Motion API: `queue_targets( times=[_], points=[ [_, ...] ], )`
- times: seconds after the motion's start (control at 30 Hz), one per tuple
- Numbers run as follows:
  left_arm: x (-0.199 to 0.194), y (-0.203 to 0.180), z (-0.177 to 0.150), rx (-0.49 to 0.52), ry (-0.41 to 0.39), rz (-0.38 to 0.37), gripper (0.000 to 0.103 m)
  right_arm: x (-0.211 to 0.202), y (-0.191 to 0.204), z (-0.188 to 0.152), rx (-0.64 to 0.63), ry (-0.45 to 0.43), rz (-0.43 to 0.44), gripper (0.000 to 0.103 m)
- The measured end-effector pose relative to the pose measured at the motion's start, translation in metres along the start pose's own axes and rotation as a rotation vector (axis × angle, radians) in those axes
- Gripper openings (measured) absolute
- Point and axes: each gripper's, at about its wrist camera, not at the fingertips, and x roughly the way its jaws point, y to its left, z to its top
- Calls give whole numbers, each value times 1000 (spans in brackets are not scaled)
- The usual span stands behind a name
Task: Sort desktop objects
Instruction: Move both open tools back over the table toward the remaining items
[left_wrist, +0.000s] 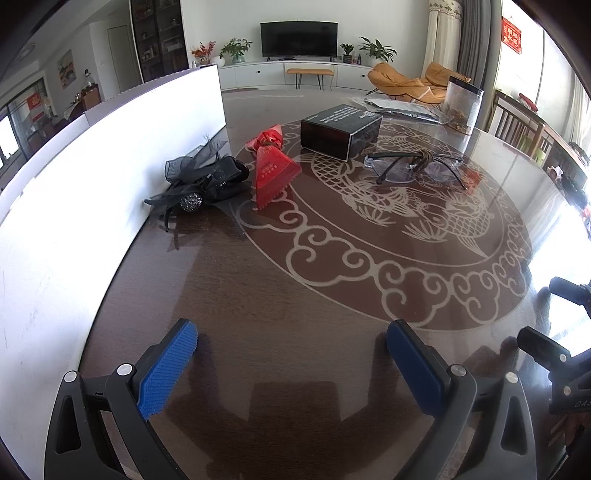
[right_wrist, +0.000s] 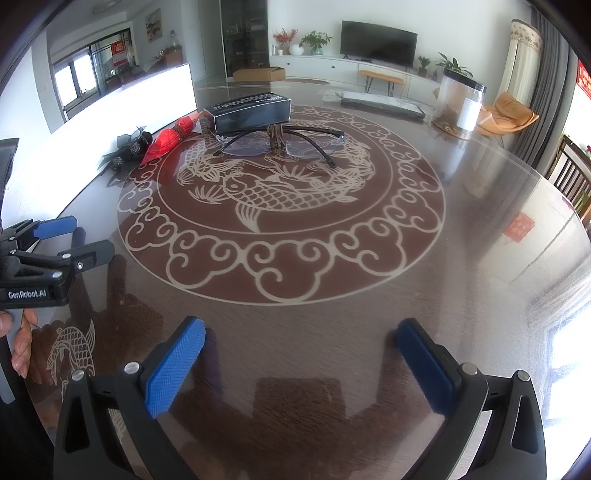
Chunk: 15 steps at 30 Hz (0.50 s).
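Tabletop (left_wrist: 295, 295); hand-held grippers apparently agape, empty.

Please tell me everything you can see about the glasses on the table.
The glasses are rimless-looking, with clear lenses and thin dark arms unfolded toward the cameras. Something brown, like cord, is wrapped around the bridge. They rest on the glossy table, over its fish pattern, just in front of the black box; whether they touch it is unclear. No gripper touches them.
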Motion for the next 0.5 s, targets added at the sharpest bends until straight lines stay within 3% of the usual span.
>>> queue_targets(
  times=[0.27,0.37,0.5],
  points=[
    [29,19,72,94,-54,115,103,0,0,0,0,0,0,103],
    [40,22,89,131,-65,123,103,0,0,0,0,0,0,103],
    [64,29,100,118,-15,109,103,0,0,0,0,0,0,103]
  ],
)
